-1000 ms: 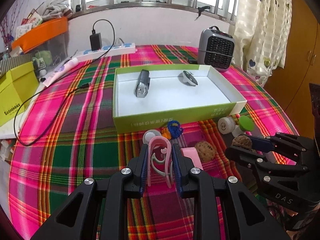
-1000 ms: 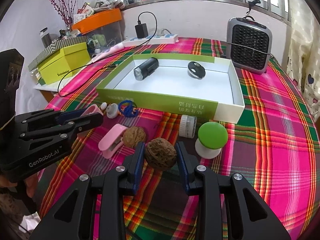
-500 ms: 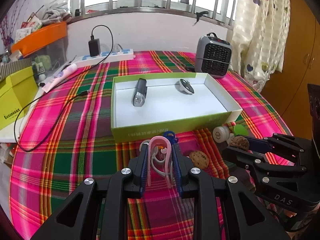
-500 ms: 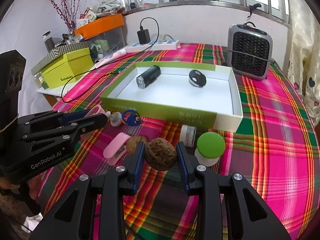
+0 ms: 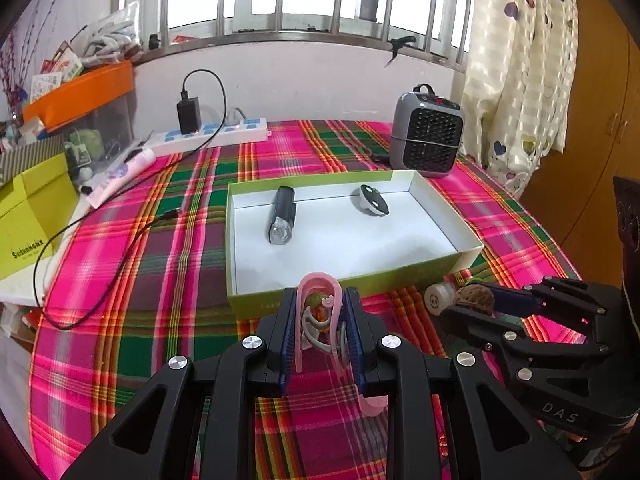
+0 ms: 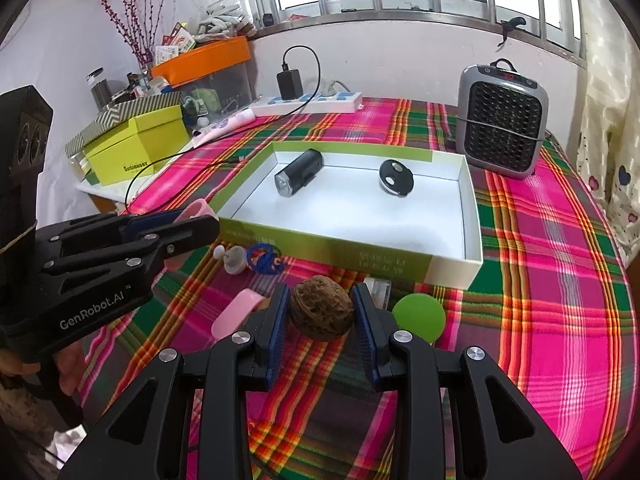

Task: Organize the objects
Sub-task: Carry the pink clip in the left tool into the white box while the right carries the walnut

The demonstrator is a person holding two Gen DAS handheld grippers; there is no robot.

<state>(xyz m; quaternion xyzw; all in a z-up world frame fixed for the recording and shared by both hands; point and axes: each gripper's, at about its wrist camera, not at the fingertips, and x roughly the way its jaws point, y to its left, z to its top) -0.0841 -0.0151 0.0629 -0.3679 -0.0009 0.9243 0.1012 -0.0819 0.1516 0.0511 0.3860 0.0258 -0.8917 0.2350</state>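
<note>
Below R tool (image 6: 320,316), clamping walnut (image 6: 322,310): pink clip (image 6: 236,312), unseen from L tool (image 5: 320,320), gripping pink clamp (image 5: 320,300).

A room in a home is being shown: a checked tablecloth (image 5: 172,240), heart curtains (image 5: 516,80), a small heater (image 6: 502,120).

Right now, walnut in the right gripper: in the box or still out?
Out. The walnut sits clamped in the right gripper, short of the box front wall.

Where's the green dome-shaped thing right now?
In the right wrist view, the green dome sits on the tablecloth just right of the right hand-held gripper, in front of the green box.
</note>
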